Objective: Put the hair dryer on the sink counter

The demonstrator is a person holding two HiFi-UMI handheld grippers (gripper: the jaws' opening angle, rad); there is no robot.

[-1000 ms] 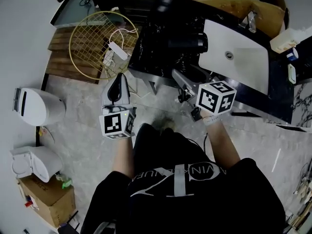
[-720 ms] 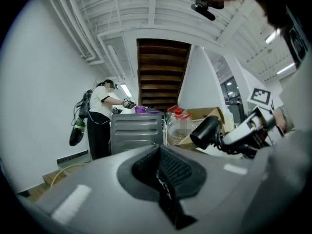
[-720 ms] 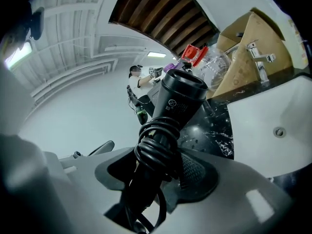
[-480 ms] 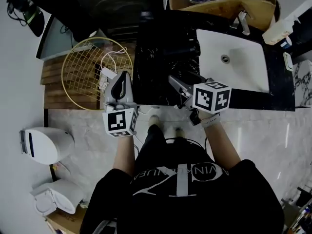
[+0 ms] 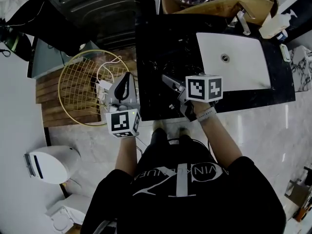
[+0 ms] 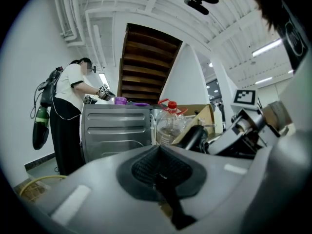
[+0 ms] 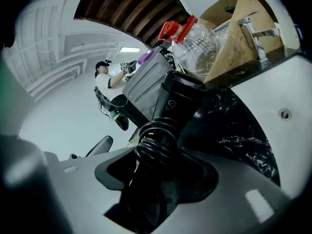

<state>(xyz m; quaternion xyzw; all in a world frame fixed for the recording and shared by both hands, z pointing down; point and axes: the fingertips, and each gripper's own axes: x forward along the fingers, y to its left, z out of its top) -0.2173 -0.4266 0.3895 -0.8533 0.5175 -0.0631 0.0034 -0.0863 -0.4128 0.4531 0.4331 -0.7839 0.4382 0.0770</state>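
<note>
Black sink counter [image 5: 148, 48], 1 basin [image 5: 239, 65]; 1 hair dryer [image 7: 178, 101] clamped in right gripper [image 5: 168, 82]; left gripper [image 5: 126, 82] closed, empty.

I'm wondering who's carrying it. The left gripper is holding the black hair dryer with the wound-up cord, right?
No, the right gripper is holding the black hair dryer with the wound-up cord. The right gripper view shows it between those jaws; the left gripper holds nothing.
</note>
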